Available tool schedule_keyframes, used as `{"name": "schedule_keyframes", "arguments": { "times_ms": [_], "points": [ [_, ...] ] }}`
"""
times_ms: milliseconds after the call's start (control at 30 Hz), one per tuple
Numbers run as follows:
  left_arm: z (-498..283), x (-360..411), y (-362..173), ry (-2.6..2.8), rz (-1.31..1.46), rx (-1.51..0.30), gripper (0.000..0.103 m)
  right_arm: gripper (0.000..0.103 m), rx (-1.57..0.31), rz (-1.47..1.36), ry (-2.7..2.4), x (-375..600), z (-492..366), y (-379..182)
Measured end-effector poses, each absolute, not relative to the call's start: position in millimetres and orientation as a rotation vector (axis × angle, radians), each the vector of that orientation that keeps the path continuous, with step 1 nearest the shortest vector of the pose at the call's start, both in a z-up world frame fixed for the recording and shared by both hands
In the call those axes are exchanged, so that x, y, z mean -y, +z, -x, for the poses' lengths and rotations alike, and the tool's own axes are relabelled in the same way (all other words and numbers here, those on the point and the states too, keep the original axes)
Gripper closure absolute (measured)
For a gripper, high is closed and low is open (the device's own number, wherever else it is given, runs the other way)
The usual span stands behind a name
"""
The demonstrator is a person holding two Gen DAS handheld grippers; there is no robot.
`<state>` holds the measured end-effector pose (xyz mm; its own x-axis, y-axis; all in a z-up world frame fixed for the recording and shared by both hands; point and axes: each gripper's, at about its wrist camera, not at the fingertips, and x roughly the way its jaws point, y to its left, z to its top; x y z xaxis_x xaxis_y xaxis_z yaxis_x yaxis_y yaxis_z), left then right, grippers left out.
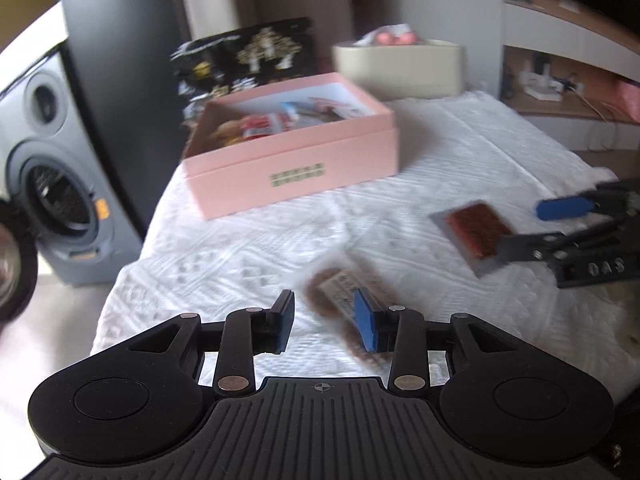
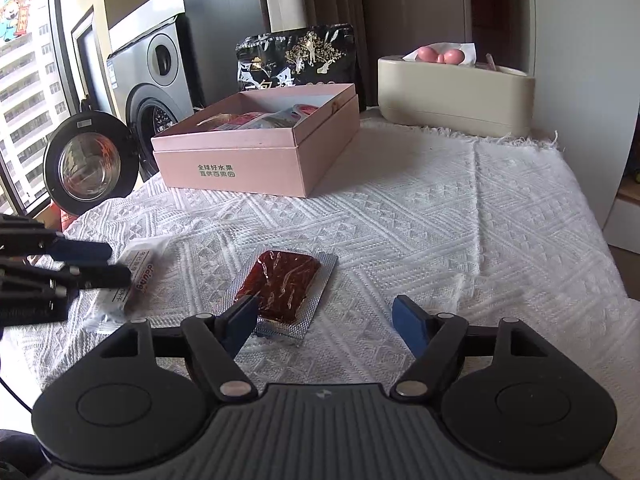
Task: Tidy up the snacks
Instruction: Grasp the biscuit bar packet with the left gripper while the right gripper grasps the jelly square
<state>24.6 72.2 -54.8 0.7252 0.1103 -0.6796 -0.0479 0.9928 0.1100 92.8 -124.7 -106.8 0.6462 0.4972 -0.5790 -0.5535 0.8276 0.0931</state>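
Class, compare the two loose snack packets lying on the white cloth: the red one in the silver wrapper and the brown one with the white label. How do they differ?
The red packet has an embossed silver border; the brown packet is clear film with a printed white label. The red packet lies in front of the right gripper, one finger over its edge; the brown packet lies by the left gripper.

Both lie flat outside the pink box.

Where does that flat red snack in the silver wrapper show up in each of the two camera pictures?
Left wrist view: red snack packet lies at right, beside the right gripper.
Right wrist view: red snack packet lies low centre, just ahead of the gripper.
Shared landmark: pink box.
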Motion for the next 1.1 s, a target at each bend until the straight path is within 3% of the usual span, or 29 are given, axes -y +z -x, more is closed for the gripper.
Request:
{"name": "schedule_keyframes", "arguments": {
  "times_ms": [233, 600, 1100],
  "points": [
    [-32, -72, -56, 0.053, 0.087, -0.798, 0.062, 0.027, -0.627, 0.097, 0.597, 125, -92, -107],
    [-43, -43, -66, -0.003, -0.020, -0.792, 0.054, 0.027, -0.626, 0.096, 0.593, 125, -92, -107],
    [-39, -57, -76, -0.042, 0.096, -0.760, 0.049, 0.026, -0.625, 0.126, 0.580, 120, -89, -105]
  ]
}}
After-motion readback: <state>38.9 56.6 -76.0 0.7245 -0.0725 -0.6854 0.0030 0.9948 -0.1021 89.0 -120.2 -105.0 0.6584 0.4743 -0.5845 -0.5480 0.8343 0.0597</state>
